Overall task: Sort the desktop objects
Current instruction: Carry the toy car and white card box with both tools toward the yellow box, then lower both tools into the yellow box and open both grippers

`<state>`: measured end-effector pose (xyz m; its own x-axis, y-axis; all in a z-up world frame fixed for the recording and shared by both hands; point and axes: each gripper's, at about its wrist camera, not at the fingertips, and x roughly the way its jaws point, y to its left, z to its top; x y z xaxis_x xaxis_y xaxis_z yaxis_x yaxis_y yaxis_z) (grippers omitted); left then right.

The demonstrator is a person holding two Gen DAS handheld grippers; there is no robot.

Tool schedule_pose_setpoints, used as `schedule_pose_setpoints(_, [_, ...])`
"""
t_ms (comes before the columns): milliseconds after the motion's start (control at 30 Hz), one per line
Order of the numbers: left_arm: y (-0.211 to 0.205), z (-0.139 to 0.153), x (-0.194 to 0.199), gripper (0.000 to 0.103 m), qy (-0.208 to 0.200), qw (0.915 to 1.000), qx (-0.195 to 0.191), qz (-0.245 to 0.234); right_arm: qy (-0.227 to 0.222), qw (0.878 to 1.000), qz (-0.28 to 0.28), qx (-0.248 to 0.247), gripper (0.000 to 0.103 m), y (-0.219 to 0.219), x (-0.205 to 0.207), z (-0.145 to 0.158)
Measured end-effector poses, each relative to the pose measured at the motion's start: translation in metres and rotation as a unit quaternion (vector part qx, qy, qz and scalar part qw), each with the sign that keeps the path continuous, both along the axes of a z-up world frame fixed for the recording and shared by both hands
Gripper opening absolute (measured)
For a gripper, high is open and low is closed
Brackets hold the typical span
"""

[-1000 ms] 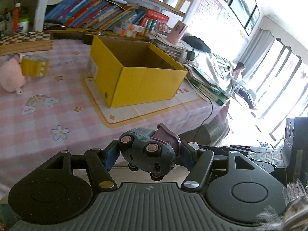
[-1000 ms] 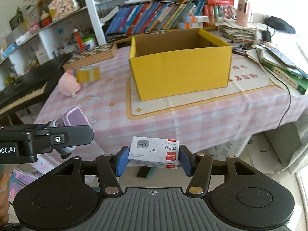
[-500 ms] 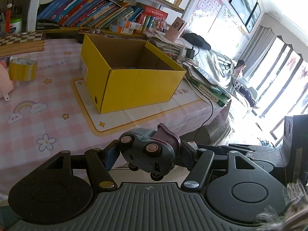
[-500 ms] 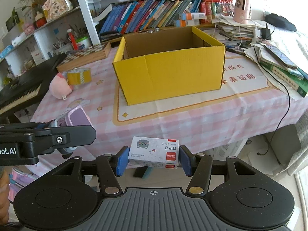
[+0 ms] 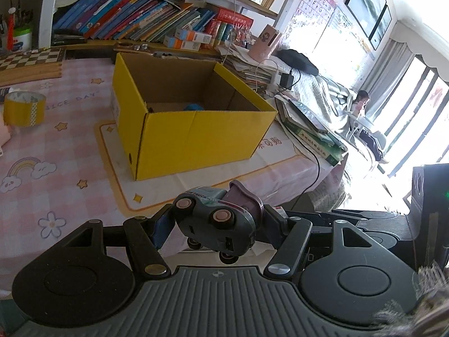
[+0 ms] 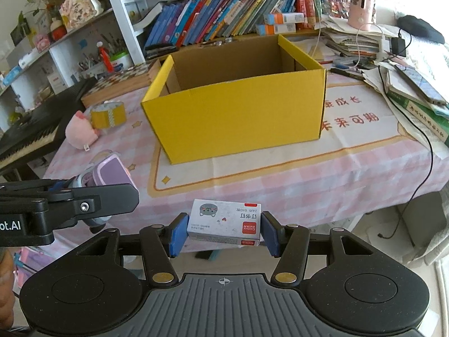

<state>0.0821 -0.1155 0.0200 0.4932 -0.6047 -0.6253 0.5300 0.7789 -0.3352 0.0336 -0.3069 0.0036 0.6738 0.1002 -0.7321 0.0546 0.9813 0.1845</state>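
Note:
My left gripper point(image 5: 216, 224) is shut on a grey toy truck point(image 5: 216, 221) with a purple back, tipped on its side, wheels toward the camera. In the right wrist view that truck point(image 6: 108, 171) shows at the left, held off the table's near edge. My right gripper point(image 6: 223, 231) is shut on a small white staple box point(image 6: 224, 220) with a cat picture and a red label. Ahead of both stands an open yellow cardboard box point(image 6: 238, 112) point(image 5: 193, 137) on a cream mat; something blue point(image 5: 193, 107) lies on its floor.
A yellow tape roll point(image 6: 108, 115) point(image 5: 23, 108) and a pink plush toy point(image 6: 80, 134) lie left of the box on the pink checked tablecloth point(image 6: 308, 185). Books and papers point(image 6: 415, 92) pile at the right edge with a black cable point(image 6: 429, 151). Behind are a bookshelf point(image 6: 224, 19) and a keyboard point(image 6: 25, 137).
Both grippers have come closer to the table and the yellow box, which now looms larger and shows more of its inside. Both grips are unchanged.

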Motion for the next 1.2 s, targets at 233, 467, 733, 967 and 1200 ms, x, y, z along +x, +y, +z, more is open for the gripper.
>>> schedule_pose_setpoints(233, [-0.025, 0.01, 0.013, 0.064, -0.021, 0.9997, -0.002, 0.007, -0.023, 1.0, 0.011, -0.011, 0.055, -0.025, 0.015, 0.009])
schedule_pose_setpoints(467, [-0.049, 0.031, 0.031, 0.064, -0.053, 0.9982, -0.021, 0.022, -0.064, 0.997, 0.036, -0.033, 0.055, -0.047, 0.037, 0.029])
schedule_pose_setpoints(733, [-0.066, 0.062, 0.057, 0.064, -0.1, 0.9935, -0.029, 0.047, -0.126, 0.988, 0.076, -0.051, 0.055, -0.07, 0.076, 0.061])
schedule_pose_setpoints(967, [-0.079, 0.068, 0.088, 0.064, -0.125, 0.9896, -0.001, 0.07, -0.144, 0.977, 0.129, -0.085, 0.055, -0.072, 0.117, 0.062])
schedule_pose_setpoints(1200, [-0.097, 0.051, 0.13, 0.064, -0.115, 0.99, 0.056, 0.06, -0.106, 0.955, 0.233, -0.152, 0.055, -0.059, 0.168, 0.046])
